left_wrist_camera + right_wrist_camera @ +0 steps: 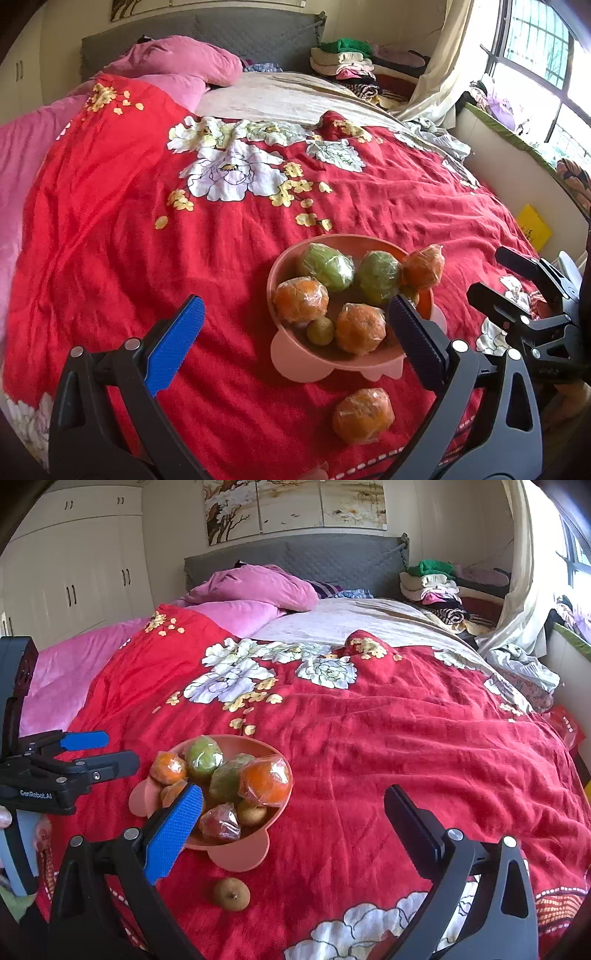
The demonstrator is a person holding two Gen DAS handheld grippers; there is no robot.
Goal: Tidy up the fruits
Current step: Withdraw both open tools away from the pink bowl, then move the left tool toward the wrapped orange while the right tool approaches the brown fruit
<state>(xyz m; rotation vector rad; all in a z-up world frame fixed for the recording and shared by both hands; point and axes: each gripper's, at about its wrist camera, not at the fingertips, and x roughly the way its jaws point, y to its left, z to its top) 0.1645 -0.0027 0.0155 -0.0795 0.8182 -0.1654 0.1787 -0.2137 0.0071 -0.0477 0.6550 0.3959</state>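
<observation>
Both grippers, left gripper [291, 347] and right gripper [295, 823], hovered with jaws wide near the pink bowl [295, 356]; a plastic-wrapped orange [363, 415] on the bed [110, 240] looked light and slippery, best gripped across its middle.

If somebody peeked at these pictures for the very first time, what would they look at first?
Probably the pink bowl piled with plastic-wrapped oranges and green fruits, sitting on the bright red flowered blanket that covers the bed. Next, the two strays on the blanket just in front of the bowl: a wrapped orange and a small brown fruit. The left gripper and right gripper both hang open near the bowl.
</observation>
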